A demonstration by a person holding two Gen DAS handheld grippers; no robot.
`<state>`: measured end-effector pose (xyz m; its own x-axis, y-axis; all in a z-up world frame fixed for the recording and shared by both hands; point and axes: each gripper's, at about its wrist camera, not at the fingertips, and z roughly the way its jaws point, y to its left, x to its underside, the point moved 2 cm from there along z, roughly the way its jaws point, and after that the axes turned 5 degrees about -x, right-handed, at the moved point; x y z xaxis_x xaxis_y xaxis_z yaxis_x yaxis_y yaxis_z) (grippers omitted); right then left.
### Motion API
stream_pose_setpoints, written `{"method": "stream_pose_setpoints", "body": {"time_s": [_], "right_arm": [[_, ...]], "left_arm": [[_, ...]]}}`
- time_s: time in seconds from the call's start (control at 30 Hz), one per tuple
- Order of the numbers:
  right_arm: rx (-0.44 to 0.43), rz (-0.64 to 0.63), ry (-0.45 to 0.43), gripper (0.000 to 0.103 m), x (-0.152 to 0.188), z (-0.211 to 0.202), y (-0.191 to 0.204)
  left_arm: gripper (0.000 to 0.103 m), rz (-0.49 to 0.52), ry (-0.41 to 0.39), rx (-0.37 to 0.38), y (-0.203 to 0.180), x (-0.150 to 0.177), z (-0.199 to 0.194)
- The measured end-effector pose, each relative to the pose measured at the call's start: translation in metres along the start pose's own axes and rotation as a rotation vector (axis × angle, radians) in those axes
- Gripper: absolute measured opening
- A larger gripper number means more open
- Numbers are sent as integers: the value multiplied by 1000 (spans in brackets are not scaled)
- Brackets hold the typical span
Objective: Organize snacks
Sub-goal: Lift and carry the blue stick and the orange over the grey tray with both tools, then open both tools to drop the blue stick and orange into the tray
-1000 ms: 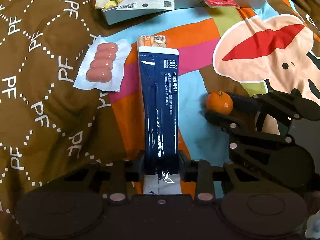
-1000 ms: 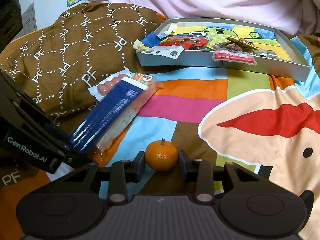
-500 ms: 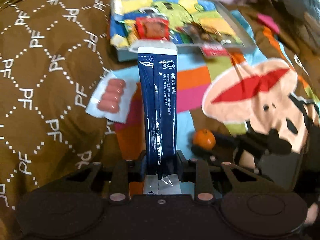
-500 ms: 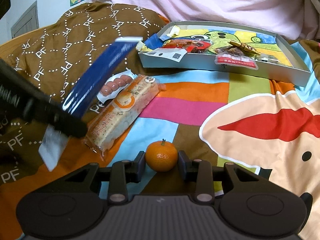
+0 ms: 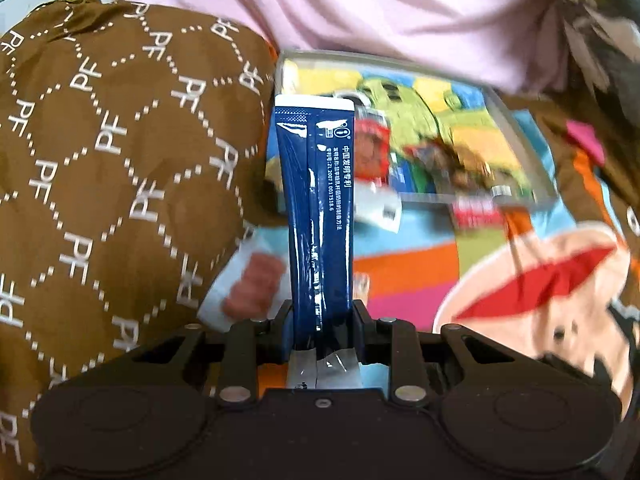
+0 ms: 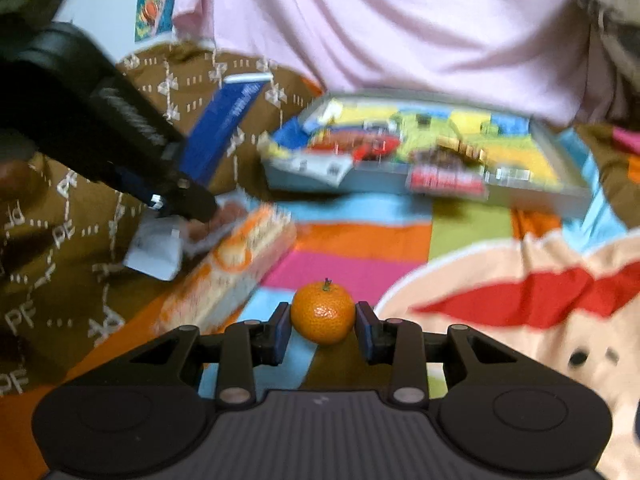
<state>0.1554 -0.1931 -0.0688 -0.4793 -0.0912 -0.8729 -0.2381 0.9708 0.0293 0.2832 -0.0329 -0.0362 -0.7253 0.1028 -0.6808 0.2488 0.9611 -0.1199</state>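
My left gripper is shut on a long dark blue snack packet and holds it raised, pointing toward the grey tray of snacks. The packet also shows in the right wrist view, held up at the left. My right gripper is shut on a small orange mandarin, lifted a little above the colourful blanket. The tray lies ahead of it and holds several packets.
A sausage pack and a long orange-and-white cake pack lie on the blanket at the left. A brown patterned cushion fills the left. A person in a pink shirt sits behind the tray.
My left gripper has lifted the blue packet off the blanket and swung it up toward the tray. My right gripper has risen and tilted up with the mandarin in it.
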Motion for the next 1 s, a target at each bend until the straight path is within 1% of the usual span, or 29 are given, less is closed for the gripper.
{"method": "stream_pose_setpoints", "body": {"time_s": [0.13,0.27,0.43,0.63,0.73,0.83,0.9,1.0], "right_arm": [[18,-1,-74,38,-20,-1,-5],[54,28,-129,38,-35,1,-19],[111,42,-211,39,-57,7,-36],[162,21,-298,39,-85,28,-50],[177,25,-307,39,-90,43,-54],[179,22,-307,39,-91,55,-54],[183,6,-304,39,-90,62,-52],[184,-1,-289,39,-87,73,-51]], "left_arm": [[30,-52,-30,10,-10,-28,8],[30,-38,-88,8,-22,-53,16],[30,-55,-170,7,-27,-85,32],[30,-49,-219,24,-27,-107,58],[30,-57,-256,70,-21,-113,67],[30,-80,-265,101,-12,-116,74],[30,-76,-259,102,-11,-118,81],[31,-57,-251,84,-11,-118,89]]}}
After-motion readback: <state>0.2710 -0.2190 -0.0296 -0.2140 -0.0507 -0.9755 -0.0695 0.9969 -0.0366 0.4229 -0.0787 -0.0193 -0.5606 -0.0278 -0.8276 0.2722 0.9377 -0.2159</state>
